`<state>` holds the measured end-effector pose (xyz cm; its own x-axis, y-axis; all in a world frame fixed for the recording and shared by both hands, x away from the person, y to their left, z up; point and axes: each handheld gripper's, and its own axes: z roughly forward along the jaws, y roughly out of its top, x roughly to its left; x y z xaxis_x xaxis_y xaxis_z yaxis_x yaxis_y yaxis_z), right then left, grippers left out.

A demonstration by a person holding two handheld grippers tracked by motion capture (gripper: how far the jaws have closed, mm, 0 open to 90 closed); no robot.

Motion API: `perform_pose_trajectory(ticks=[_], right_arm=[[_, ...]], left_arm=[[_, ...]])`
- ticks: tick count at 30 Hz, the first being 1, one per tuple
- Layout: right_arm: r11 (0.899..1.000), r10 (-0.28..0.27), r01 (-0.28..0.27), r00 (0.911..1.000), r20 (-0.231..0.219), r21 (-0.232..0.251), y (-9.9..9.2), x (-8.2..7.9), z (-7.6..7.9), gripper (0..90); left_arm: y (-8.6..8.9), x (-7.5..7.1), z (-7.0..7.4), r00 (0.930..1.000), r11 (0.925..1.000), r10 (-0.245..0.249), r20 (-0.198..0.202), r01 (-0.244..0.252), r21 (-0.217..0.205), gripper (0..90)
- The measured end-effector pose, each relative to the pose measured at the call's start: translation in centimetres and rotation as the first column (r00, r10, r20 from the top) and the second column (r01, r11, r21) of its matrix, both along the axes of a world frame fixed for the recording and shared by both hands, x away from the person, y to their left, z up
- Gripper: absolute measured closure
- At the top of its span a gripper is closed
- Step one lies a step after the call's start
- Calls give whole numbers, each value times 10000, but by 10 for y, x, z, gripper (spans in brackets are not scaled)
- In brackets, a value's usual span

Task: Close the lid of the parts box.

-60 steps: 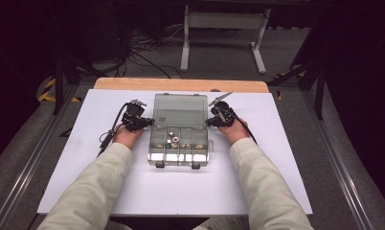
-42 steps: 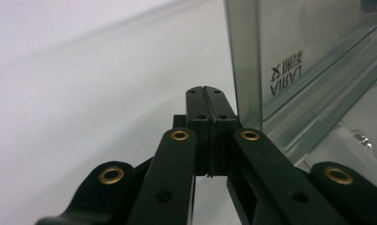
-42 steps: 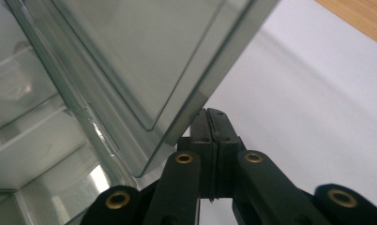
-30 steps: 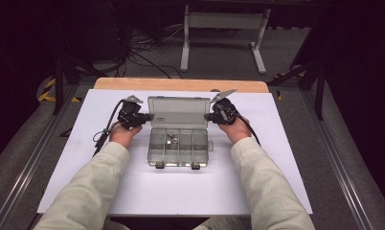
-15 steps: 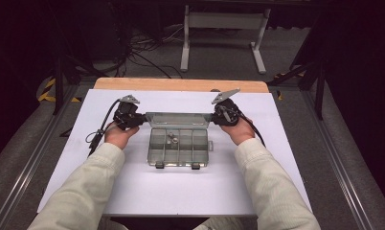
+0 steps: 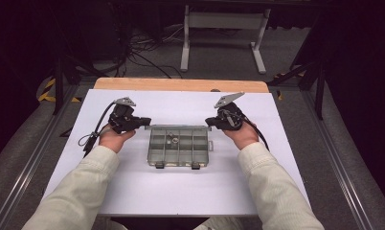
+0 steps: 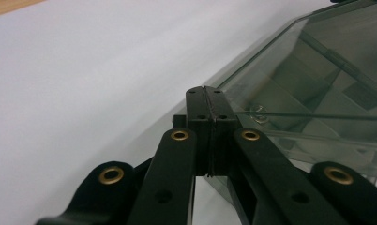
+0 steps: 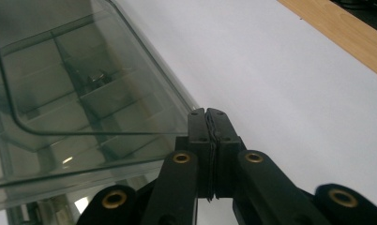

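Observation:
A clear plastic compartment box (image 6: 178,165) sits mid-table with two latches on its near wall. Its hinged lid (image 6: 178,127) stands raised on the far edge, seen almost edge-on. A small metal part (image 6: 172,141) lies in one compartment. My left gripper (image 6: 147,120) is shut, its tips against the lid's left corner. My right gripper (image 6: 208,122) is shut at the lid's right corner. In the left gripper view the shut left gripper (image 7: 206,91) touches the tilted lid (image 7: 318,61). In the right gripper view the shut right gripper (image 8: 208,112) sits beside the lid (image 8: 83,70).
The box rests on a white table sheet (image 6: 181,196) with a wooden strip (image 6: 181,85) along the far edge. Beyond the table a white metal frame (image 6: 224,24) and loose cables (image 6: 138,52) sit on the floor. Dark aisles flank both sides.
The lid, lying open flat behind the box two seconds ago, has swung up to stand nearly edge-on. Both hands rose with it and drew slightly toward me.

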<state>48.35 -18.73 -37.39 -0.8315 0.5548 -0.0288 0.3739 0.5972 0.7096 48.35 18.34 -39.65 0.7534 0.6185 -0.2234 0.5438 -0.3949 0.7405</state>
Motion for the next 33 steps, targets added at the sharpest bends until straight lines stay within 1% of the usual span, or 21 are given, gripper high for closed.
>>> perform_pose_trajectory(ticks=[2, 4, 7, 10, 12, 14, 16, 18, 21, 26, 27, 32, 33], right_arm=[[10000, 40, -40, 10000, -40, 2, 0, -3, 1, 890], [9999, 148, -148, 9999, -44, 27, 0, -6, 2, 890], [9996, 283, -282, 9996, -68, 39, 0, -10, 3, 893], [9993, 366, -365, 9993, -111, 45, 1, -14, 3, 892], [9991, 413, -412, 9990, -148, 43, 1, -17, 3, 893], [9990, 449, -448, 9989, -167, 58, 1, -18, 3, 892], [9988, 494, -494, 9987, -157, 39, 2, -22, 4, 892], [9985, 549, -549, 9984, -149, 28, 2, -23, 4, 892], [9979, 639, -640, 9979, -126, -68, 2, -27, 5, 892], [9973, 719, -721, 9972, -199, -127, 4, -32, 3, 892], [9968, 784, -787, 9967, -225, -133, 5, -33, 3, 892], [9947, 993, -1000, 9946, -286, -228, 9, -40, 1, 891], [9944, 1017, -1026, 9943, -321, -249, 10, -41, 1, 890]], left_arm=[[1, -1, 0, 10000, 10000, -18, 11, 18, -15, 895], [2, -4, 1, 9999, 10000, -56, -124, 55, -79, 896], [2, -8, 3, 9997, 9999, -141, -202, 140, -64, 895], [2, -12, 4, 9995, 9997, -238, -207, 237, -45, 896], [3, -15, 5, 9990, 9994, -343, -285, 341, -62, 896], [3, -16, 5, 9991, 9995, -326, -279, 324, -51, 896], [3, -19, 5, 9984, 9991, -408, -383, 406, -77, 896], [3, -20, 5, 9983, 9989, -464, -350, 462, -71, 895], [3, -25, 4, 9973, 9984, -571, -456, 572, 6, 895], [1, -32, 3, 9965, 9976, -693, -472, 697, 59, 896], [1, -33, 3, 9965, 9974, -701, -449, 707, 140, 896], [-1, -38, 1, 9953, 9963, -831, -507, 841, 178, 896], [-1, -39, 1, 9952, 9959, -872, -446, 881, 194, 895]])
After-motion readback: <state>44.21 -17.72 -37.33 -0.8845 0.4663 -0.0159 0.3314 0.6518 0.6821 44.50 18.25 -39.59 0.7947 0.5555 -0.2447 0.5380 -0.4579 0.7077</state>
